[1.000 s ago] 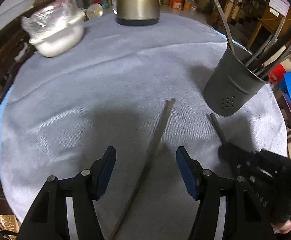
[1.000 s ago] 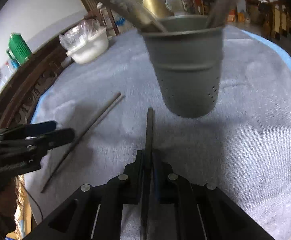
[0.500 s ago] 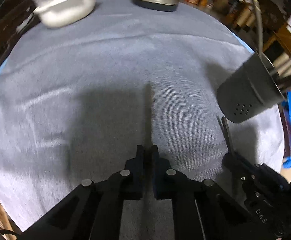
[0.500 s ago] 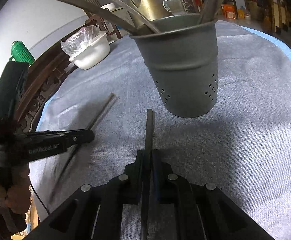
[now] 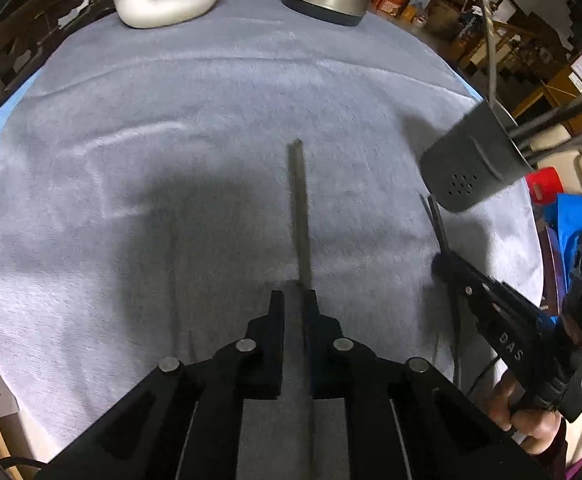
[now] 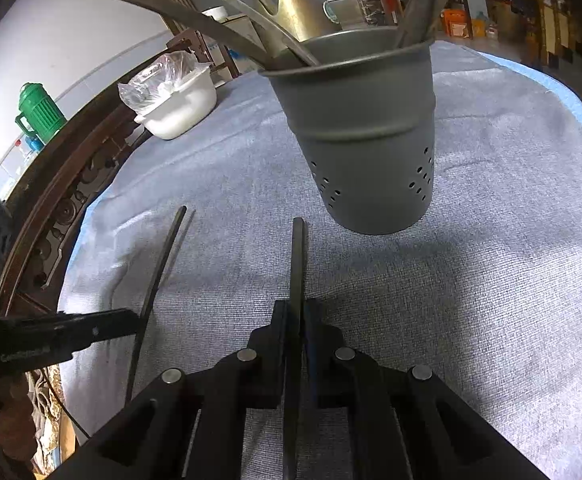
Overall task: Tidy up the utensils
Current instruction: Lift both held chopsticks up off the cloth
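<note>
A long flat utensil [image 5: 299, 208] is pinched in the left tool [image 5: 294, 308], whose jaws have just been opening slightly, the strip between them and its far end over the grey-clothed worktop [image 5: 171, 120]. A second utensil [image 6: 298, 264] is gripped by the right tool [image 6: 295, 314], pressed together on it, just short of the perforated holder [image 6: 371, 152] (already stocked with several strips). For the step to be done well, each strip should probably be lifted clear, tipped upright above the rim, and released only once inside, so the holder is not knocked over.
</note>
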The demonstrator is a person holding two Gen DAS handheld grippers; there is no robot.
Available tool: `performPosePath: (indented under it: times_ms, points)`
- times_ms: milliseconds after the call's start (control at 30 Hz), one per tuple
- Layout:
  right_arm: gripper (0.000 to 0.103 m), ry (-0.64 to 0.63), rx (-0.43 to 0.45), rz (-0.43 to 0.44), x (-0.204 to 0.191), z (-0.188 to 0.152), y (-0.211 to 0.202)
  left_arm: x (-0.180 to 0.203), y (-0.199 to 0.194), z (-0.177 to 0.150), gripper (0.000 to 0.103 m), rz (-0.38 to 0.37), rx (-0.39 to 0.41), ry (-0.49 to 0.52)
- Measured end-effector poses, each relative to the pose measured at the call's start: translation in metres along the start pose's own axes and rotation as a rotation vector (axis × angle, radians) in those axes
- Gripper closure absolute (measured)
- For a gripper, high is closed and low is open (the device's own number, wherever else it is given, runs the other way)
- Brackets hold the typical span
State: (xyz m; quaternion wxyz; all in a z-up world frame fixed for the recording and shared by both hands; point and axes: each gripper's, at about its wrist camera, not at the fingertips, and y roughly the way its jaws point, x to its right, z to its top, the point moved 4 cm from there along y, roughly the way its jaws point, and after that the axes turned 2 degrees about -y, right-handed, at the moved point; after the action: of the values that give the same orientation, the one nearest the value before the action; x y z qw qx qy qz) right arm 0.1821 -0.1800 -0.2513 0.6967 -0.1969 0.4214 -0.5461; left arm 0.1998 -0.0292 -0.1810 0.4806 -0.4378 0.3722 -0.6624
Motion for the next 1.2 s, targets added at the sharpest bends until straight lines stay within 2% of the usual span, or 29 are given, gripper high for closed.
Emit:
performPosePath:
  times_ms: [33,100,233,567,600,733,933,967,1100,1200]
  points:
    - [0.093,0.002,-0.001,-0.001,0.0,0.0,0.0,-0.002,-0.001,0.005,0.079,0.003,0.009,-0.006]
    - [0.093,0.001,-0.001,-0.005,0.0,0.0,0.0,-0.002,-0.002,0.015,0.065,0.004,0.026,-0.008]
    - [0.093,0.004,0.0,-0.007,0.0,0.0,0.0,0.0,0.011,0.036,0.064,0.02,0.023,-0.005]
    - [0.093,0.008,-0.001,0.003,0.001,0.0,0.0,0.001,0.045,0.076,0.065,-0.011,-0.031,-0.073]
    - [0.093,0.012,-0.001,0.007,0.001,0.0,0.0,0.002,0.046,0.079,0.066,-0.012,-0.033,-0.075]
    - [0.093,0.026,-0.002,0.017,0.003,0.0,0.0,0.005,0.051,0.081,0.094,-0.032,-0.039,-0.073]
    - [0.093,0.013,-0.013,0.008,0.0,0.0,-0.001,0.003,0.039,0.069,0.096,-0.045,0.001,-0.061]
    - [0.091,0.013,-0.02,0.019,0.0,0.001,-0.001,0.002,0.035,0.065,0.096,-0.051,0.007,-0.056]
    - [0.088,0.062,-0.048,0.05,0.002,0.004,-0.002,-0.004,0.026,0.056,0.096,-0.072,0.004,-0.039]
    - [0.088,0.032,-0.033,0.04,-0.002,0.007,-0.008,-0.011,0.02,0.046,0.096,-0.083,0.003,-0.024]
